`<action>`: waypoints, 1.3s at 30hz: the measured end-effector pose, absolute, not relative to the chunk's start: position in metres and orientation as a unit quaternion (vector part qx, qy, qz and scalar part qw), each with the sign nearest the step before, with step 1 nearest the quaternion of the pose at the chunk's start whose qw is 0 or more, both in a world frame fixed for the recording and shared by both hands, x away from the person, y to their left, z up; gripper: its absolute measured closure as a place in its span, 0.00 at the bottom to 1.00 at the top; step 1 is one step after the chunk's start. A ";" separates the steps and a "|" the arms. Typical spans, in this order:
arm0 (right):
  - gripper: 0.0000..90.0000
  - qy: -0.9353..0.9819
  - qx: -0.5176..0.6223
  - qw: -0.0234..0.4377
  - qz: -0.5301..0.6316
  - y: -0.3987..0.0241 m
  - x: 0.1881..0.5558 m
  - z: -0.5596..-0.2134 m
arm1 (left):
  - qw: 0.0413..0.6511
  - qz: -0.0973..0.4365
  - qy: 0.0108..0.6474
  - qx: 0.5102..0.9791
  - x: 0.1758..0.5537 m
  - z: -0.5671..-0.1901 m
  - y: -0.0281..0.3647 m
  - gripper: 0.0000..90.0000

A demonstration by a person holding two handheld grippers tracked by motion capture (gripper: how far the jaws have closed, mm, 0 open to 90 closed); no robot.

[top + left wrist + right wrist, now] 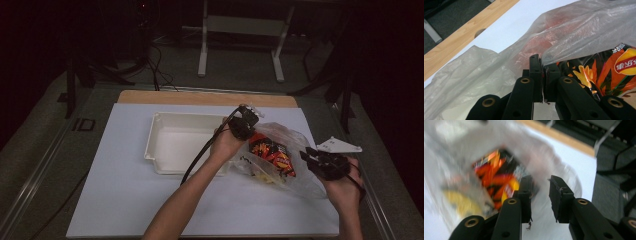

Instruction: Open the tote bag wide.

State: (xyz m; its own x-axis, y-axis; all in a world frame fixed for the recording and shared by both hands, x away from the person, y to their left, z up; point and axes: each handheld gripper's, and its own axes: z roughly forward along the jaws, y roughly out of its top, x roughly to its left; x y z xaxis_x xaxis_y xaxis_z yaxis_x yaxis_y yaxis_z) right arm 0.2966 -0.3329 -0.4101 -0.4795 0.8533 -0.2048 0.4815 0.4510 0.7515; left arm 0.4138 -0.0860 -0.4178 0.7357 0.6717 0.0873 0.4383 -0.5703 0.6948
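Left arm: comes in from the bottom middle of the high view, bare forearm angled up and to the right across the white table cover (pixel 125 200), wrist bent so the hand sits right against the near right corner of the white tray (pixel 167 137).
Left gripper (pixel 243 123): pointing toward the far right, cable looping back down along the forearm. In the left gripper view its jaws are pinched together on a fold of the clear plastic bag (pixel 579 27), film caught right between the pads.
Right arm: only the hand and a bit of wrist show at the bottom right of the high view, just by the table's right edge.
Right gripper (pixel 312 159): aimed left toward the bag's near right side, grey plate sticking out to the upper right. Jaws are apart with a clear gap in the right gripper view, nothing pressed between them, bag just ahead. That view is blurred.
Bag: lying on the table cover right of the tray, touching its right side as far as I can tell, crumpled and see-through.
Chips packet (pixel 272 152): orange, red and black, inside the bag, lying tilted.
Yellow thing (pixel 461 203): also in the bag, too blurry to say what it is.
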 end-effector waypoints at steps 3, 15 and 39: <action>0.72 0.803 0.441 0.267 0.299 -0.333 0.298 -0.431 | 0.336 0.173 0.319 0.869 0.413 -0.417 -0.086 0.97; 1.00 0.818 0.482 0.214 0.228 -0.340 0.303 -0.477 | 0.336 0.176 0.335 0.863 0.415 -0.416 -0.083 0.97; 0.88 0.806 0.490 0.222 0.247 -0.371 0.282 -0.468 | 0.380 0.139 0.322 0.856 0.396 -0.408 -0.074 0.56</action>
